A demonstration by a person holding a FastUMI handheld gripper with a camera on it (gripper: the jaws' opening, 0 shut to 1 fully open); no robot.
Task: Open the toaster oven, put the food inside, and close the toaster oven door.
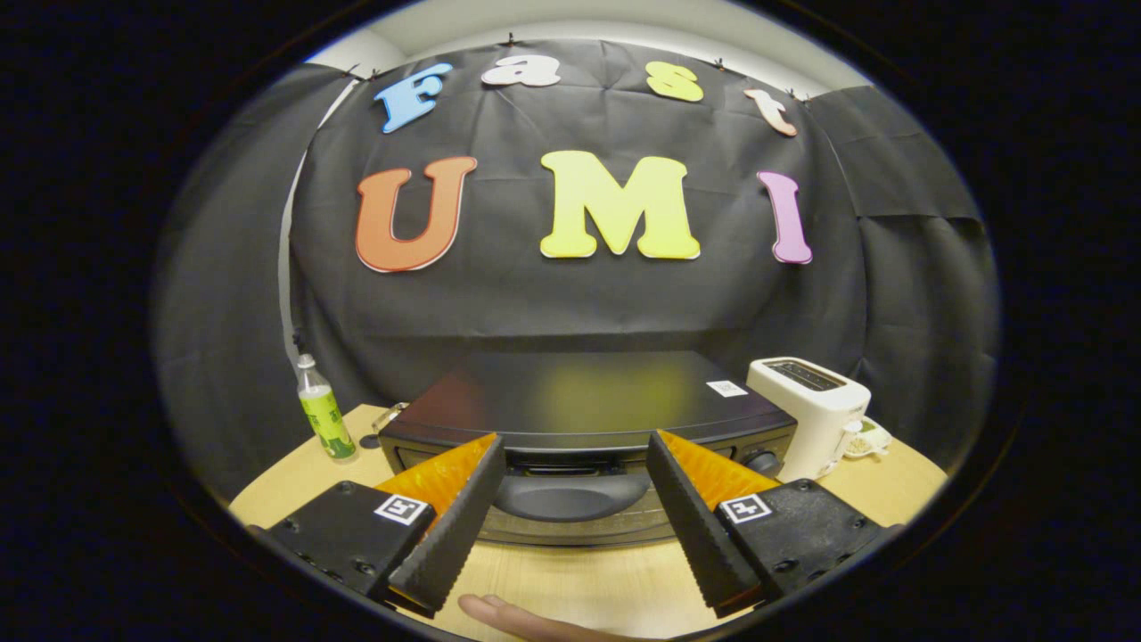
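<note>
A black toaster oven (584, 397) stands on the wooden table (579, 580) just ahead of my fingers, its door shut. The door's dark handle (570, 493) lies between the fingertips, slightly beyond them. My gripper (575, 450) is open, its fingers spread wide on either side of the handle and touching nothing. The food is hidden from me.
A white slot toaster (816, 410) stands right of the oven. A small bottle with a green label (323, 410) stands left of it. A person's finger (517, 617) rests on the table below my fingers. The black cloth wall hangs close behind the oven.
</note>
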